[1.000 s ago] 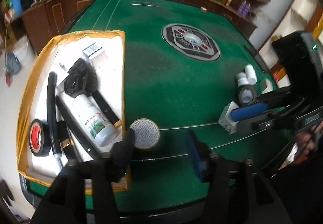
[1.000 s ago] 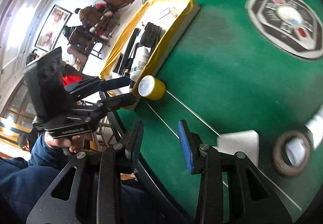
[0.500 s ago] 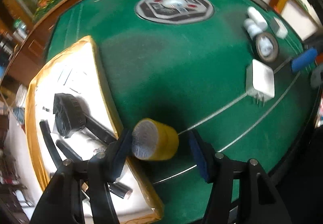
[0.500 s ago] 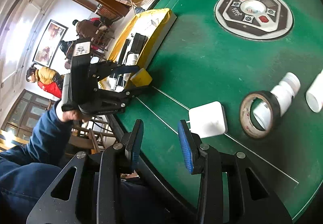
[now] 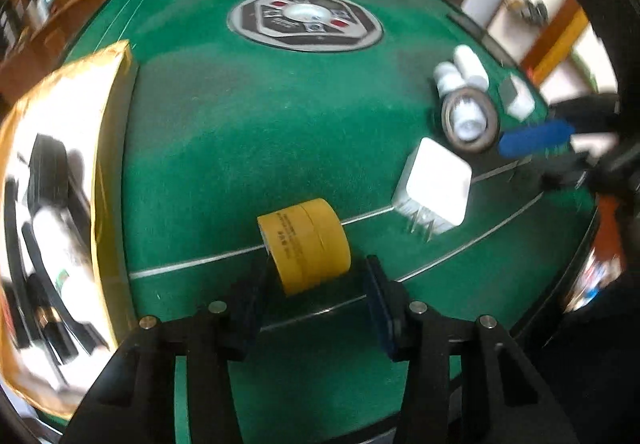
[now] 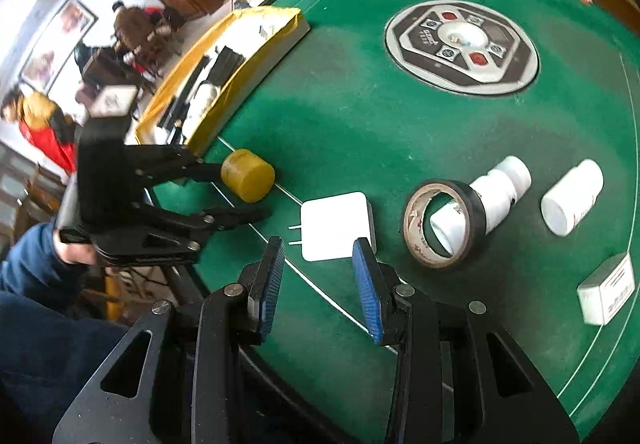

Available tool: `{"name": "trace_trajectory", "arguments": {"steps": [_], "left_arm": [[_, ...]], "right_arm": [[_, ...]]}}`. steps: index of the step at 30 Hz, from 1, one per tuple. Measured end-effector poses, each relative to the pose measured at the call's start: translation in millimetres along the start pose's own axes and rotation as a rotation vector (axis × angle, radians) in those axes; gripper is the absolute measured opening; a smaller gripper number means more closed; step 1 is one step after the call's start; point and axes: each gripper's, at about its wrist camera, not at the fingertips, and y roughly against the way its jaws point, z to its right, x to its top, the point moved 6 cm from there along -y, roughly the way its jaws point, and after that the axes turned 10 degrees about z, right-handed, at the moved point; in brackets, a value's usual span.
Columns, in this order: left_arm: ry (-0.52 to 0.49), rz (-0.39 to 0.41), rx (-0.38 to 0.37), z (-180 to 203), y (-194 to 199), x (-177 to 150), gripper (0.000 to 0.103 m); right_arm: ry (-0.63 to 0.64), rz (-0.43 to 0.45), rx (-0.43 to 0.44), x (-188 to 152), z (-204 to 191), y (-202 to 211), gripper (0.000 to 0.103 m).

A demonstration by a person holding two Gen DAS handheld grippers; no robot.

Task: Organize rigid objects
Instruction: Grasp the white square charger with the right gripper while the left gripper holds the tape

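A yellow tape roll (image 5: 306, 244) lies on its side on the green felt, beside the gold-rimmed tray (image 5: 106, 116). My left gripper (image 5: 314, 300) straddles the roll and its jaws are closing. The left pad is at the roll's end and a gap shows at the right pad. The right wrist view shows the same roll (image 6: 250, 180) between the left gripper's fingers (image 6: 240, 192). My right gripper (image 6: 318, 280) stands open just short of a white plug charger (image 6: 336, 230), with nothing between its pads. The charger (image 5: 436, 184) lies flat with its prongs toward the table edge.
The tray holds black tools and a white bottle (image 5: 60, 244). A black tape roll (image 6: 444, 228) rings one white bottle; another bottle (image 6: 572, 196) and a small white box (image 6: 608, 288) lie to the right. A control panel (image 6: 462, 48) sits mid-table. People sit beyond the table's left side.
My left gripper has come down around the yellow roll and its jaws have narrowed. My right gripper swung over to the white charger, then held still.
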Motion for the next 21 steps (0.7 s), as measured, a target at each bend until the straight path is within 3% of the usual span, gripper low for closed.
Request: {"name": "trace_trajectory", "arguments": {"steps": [1, 3, 4, 16, 18, 20, 21], "left_arm": [[0.021, 0.003, -0.003, -1.3, 2.5, 0.3, 0.049], [0.030, 0.006, 0.006, -2.8, 3.2, 1.8, 0.055], [0.031, 0.010, 0.015, -3.5, 3.9, 3.1, 0.058], [0.008, -0.002, 0.109, -6.2, -15.1, 12.7, 0.058], [0.000, 0.007, 0.141, -6.9, -15.8, 13.1, 0.050], [-0.003, 0.014, 0.174, -8.5, -13.6, 12.1, 0.034], [0.007, 0.016, 0.181, -10.3, -12.7, 12.3, 0.033]], "right_arm": [[0.018, 0.001, -0.019, -0.1, 0.1, -2.3, 0.037], [0.025, 0.008, -0.048, 0.2, 4.1, -5.5, 0.057], [0.023, 0.012, -0.057, 0.9, 6.2, -5.8, 0.060], [0.096, -0.085, -0.085, -2.2, 2.6, -34.6, 0.060], [0.114, -0.111, -0.110, -3.7, 2.4, -42.6, 0.060], [0.120, -0.129, -0.129, -5.1, 4.2, -50.6, 0.060], [0.113, -0.140, -0.125, -6.4, 4.7, -54.4, 0.060]]}}
